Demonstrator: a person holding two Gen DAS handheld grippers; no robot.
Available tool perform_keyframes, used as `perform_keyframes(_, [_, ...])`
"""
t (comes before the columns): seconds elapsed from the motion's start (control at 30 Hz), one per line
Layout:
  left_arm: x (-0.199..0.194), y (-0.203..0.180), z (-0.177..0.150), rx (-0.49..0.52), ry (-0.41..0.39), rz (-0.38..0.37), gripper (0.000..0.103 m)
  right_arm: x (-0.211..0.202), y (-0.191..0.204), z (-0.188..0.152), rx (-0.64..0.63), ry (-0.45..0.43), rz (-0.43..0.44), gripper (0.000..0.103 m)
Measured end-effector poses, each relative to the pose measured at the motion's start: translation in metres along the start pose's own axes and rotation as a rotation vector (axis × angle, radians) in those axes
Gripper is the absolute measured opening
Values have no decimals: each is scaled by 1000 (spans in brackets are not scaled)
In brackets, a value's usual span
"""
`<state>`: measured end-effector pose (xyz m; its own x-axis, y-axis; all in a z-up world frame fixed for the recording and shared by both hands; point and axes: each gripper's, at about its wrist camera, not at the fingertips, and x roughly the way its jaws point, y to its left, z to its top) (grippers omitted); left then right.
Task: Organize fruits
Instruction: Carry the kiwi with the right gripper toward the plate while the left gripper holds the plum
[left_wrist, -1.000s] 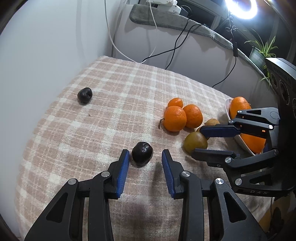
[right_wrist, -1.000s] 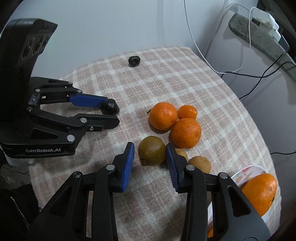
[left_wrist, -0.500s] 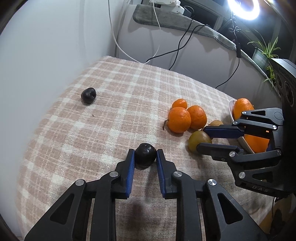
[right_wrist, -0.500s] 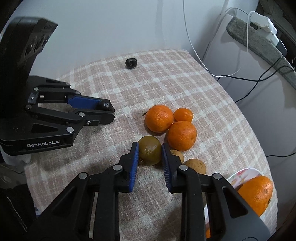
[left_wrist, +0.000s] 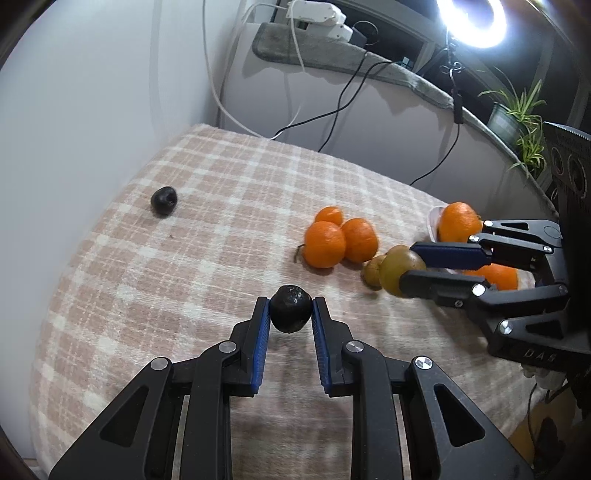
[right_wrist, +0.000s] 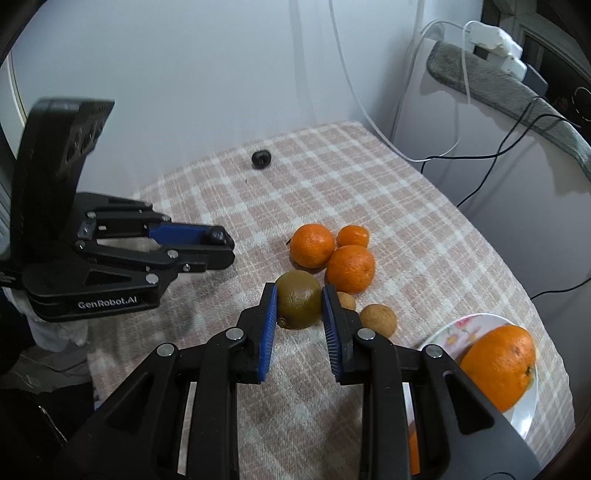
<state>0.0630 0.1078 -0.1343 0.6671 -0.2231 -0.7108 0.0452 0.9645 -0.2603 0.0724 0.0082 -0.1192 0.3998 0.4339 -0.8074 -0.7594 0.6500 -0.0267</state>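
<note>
across the whole of both views lies the checked cloth (left_wrist: 207, 236) in pink and cream, covering the table up to the white wall. at its right edge sits the flowered white plate (right_wrist: 448, 330), with a big orange (right_wrist: 496, 363) on it; from my left camera i see part of a second orange on that plate, half hidden behind my right tongs. my left gripper (left_wrist: 290, 310) points down at the middle of the cloth, its blue pads pressed on either side of a dark, nearly black fruit (left_wrist: 290, 308), so it is pinching that fruit. my right gripper (right_wrist: 299, 299) has its pads clamped on a greenish-brown fruit (right_wrist: 298, 298), which hangs just in front of the loose pile. that pile is three mandarins (right_wrist: 313, 245) touching one another, two larger and one small behind. just beside them, toward the plate, lie two small brown fruits (right_wrist: 378, 319), one partly hidden behind my right finger. well apart from all this, near the wall at the far left of the cloth, rests a second dark fruit (left_wrist: 164, 199) on its own. i cannot tell whether either held fruit touches the cloth.
</note>
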Motion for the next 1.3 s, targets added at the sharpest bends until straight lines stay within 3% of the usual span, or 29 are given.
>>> perform_keyframes(0.37, [-2, -32, 5, 37, -16, -60, 21, -54, -37, -18, 131, -105, -6, 25])
perform_keyframes(0.77, [5, -74, 13, 92, -15, -131, 21, -96, -83, -52, 257, -160, -60, 25])
perform_keyframes(1.3, [34, -131, 25, 176, 19, -194, 21, -116, -140, -102, 419, -147, -109, 25])
